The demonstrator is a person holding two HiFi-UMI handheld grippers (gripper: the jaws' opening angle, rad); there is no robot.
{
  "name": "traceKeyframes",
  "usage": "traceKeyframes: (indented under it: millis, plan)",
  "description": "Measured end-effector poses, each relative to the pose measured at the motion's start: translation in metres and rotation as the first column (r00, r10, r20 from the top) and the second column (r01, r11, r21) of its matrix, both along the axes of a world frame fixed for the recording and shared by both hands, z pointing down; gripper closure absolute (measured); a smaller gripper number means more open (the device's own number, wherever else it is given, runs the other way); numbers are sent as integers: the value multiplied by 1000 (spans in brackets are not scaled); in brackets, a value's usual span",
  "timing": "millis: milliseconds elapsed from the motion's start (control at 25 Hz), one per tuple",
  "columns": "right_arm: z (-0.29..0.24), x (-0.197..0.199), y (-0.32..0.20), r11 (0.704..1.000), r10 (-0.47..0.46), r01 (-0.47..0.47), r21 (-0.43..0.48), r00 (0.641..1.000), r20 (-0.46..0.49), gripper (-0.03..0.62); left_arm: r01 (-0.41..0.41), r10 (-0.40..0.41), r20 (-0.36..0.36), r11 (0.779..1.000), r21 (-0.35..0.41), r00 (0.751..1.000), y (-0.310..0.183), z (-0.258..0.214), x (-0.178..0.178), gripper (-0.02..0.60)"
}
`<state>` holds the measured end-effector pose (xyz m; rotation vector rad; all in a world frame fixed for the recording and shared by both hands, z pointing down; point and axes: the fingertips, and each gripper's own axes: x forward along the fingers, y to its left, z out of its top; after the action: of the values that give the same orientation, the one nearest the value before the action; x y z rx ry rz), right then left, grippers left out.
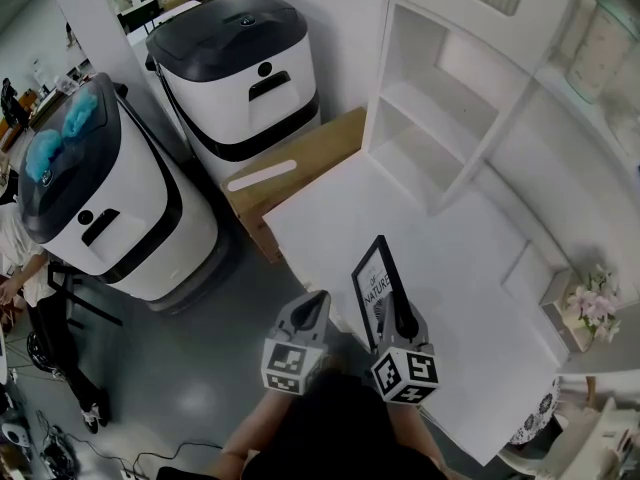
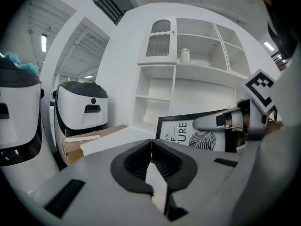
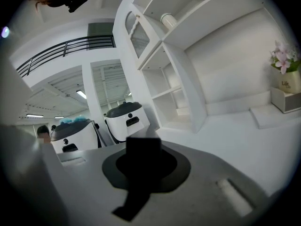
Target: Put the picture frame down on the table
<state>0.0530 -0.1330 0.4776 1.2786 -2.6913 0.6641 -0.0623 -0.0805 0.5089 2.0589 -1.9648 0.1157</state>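
The picture frame [image 1: 376, 279] is black-edged with a white print of letters and a leaf. It stands upright on its edge over the near corner of the white table [image 1: 450, 248], with my right gripper [image 1: 401, 315] shut on its lower side. In the right gripper view only the frame's dark edge [image 3: 140, 166] shows between the jaws. My left gripper [image 1: 318, 302] hangs just left of it, shut and empty. In the left gripper view its jaws [image 2: 151, 145] meet, and the frame [image 2: 181, 132] shows ahead to the right.
A white shelf unit [image 1: 440, 108] stands at the table's far side. A flower pot [image 1: 588, 310] sits at the right. A cardboard box [image 1: 300, 163] and two white machines with dark lids [image 1: 240, 68] [image 1: 100, 198] stand left of the table. A person [image 1: 40, 298] is at the far left.
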Motion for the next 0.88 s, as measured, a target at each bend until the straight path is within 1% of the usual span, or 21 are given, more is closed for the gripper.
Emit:
traceKeyframes:
  millis: [400, 640, 880]
  plan:
    - [-1, 3, -1, 1000, 5, -5, -18, 1000, 17, 579, -4, 5, 8, 1000, -16, 1000, 2, -1, 6, 569]
    - [0, 4, -5, 999, 26, -25, -42, 999, 28, 579, -7, 8, 8, 999, -32, 1000, 0, -3, 5, 569]
    - [-3, 5, -15, 997, 62, -60, -50, 997, 39, 579, -56, 57, 8, 998, -42, 998, -15, -5, 6, 569]
